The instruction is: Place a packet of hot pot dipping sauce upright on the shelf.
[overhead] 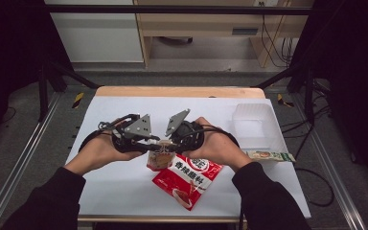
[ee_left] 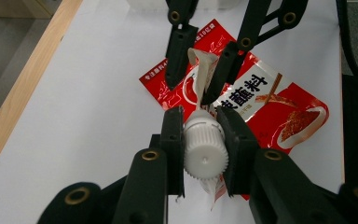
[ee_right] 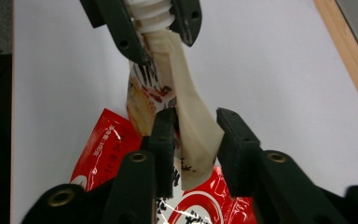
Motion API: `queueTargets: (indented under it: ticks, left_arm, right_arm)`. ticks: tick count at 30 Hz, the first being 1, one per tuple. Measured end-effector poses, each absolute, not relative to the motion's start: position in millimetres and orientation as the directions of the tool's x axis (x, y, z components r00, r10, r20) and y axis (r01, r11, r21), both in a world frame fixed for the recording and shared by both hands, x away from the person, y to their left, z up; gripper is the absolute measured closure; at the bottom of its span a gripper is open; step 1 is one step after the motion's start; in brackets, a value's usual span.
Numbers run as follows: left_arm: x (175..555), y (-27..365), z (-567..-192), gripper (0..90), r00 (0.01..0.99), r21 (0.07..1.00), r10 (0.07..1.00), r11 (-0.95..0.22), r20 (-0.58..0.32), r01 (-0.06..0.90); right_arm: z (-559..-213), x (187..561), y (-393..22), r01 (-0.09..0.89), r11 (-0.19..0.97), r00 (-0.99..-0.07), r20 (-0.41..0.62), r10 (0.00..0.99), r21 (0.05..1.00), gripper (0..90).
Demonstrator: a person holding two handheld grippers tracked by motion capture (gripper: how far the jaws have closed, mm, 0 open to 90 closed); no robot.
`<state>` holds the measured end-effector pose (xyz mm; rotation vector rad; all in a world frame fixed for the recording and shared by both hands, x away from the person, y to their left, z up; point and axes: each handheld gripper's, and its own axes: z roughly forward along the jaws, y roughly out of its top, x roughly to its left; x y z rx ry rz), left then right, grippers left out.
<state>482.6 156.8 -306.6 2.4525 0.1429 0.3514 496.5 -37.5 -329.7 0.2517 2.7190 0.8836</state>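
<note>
So the left gripper (ee_left: 200,140) has its two black jaws pinched tight on the white ribbed screw cap (ee_left: 205,151) of a small spouted pouch (ee_right: 168,98), one pad on each side of the cap. From the left gripper view the right gripper (ee_left: 191,79) comes in from 12 o'clock, jaws pointing back toward the cap. In the right gripper view that right gripper (ee_right: 196,140) has the pouch's flat body between its jaws: the left pad looks to be against the film, the right pad stands a bit off it, so it isn't really squeezing.

The pouch itself is cream-white on one face, with dark lettering and an orange food picture on the other, and it's twisted and creased between the two grippers. It's held up off the table, just above a red seasoning packet (overhead: 188,179) with white characters, which lies flat on the white table sheet (overhead: 124,187).

In the high view both hands meet mid-table. At about 2 o'clock from them sits a clear plastic tray (overhead: 255,123), and at 3 o'clock a narrow sachet (overhead: 270,155) at the table's edge.
</note>
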Motion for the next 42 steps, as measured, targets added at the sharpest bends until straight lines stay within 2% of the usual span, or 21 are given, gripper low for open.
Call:
queueTargets:
  ticks: [4,8,21,22,23,28,29,33,36,42]
  left_arm:
    - [482.9,156.9,-307.3,73.2,0.958,0.622,0.191,-0.783,0.212,0.019]
    - [483.5,156.6,-308.0,73.2,0.959,0.625,0.193,-0.781,0.21,0.02]
    - [486.8,160.9,-313.6,72.2,0.956,0.66,0.232,-0.749,0.182,0.057]
    - [487.0,161.9,-314.3,67.9,0.955,0.67,0.24,-0.74,0.177,0.062]
    - [487.3,162.8,-315.2,67.9,0.953,0.681,0.249,-0.729,0.172,0.068]
    - [486.8,165.5,-323.1,40.5,0.943,0.71,0.29,-0.699,0.166,0.09]
    - [486.6,166.4,-324.8,40.5,0.941,0.715,0.295,-0.693,0.163,0.093]
    - [487.5,171.4,-330.5,27.2,0.937,0.732,0.319,-0.671,0.143,0.118]
    - [488.1,176.8,-332.7,20.5,0.928,0.747,0.346,-0.652,0.14,0.13]
    - [489.9,186.5,-338.3,15.2,0.916,0.742,0.376,-0.652,0.138,0.156]
  right_arm:
    - [-330.4,495.5,-37.2,0.072,0.814,-0.956,-0.194,0.222,0.576,78.5]
    - [-329.0,494.0,-36.6,0.074,0.821,-0.957,-0.191,0.217,0.565,83.1]
    - [-322.1,494.9,-33.9,0.088,0.841,-0.956,-0.193,0.222,0.534,89.0]
    - [-320.8,495.8,-33.3,0.085,0.843,-0.955,-0.199,0.221,0.531,89.2]
    - [-320.8,495.8,-33.3,0.085,0.843,-0.955,-0.199,0.221,0.531,89.2]
    - [-320.4,498.5,-31.6,0.084,0.849,-0.953,-0.207,0.221,0.522,89.3]
    - [-320.4,498.5,-31.6,0.084,0.849,-0.953,-0.207,0.221,0.522,89.3]
    - [-318.0,501.0,-34.4,0.082,0.845,-0.95,-0.214,0.226,0.529,89.3]
    - [-315.6,503.2,-37.5,0.083,0.843,-0.948,-0.218,0.231,0.531,89.3]
    - [-313.3,505.7,-40.8,0.073,0.845,-0.945,-0.233,0.228,0.529,89.3]
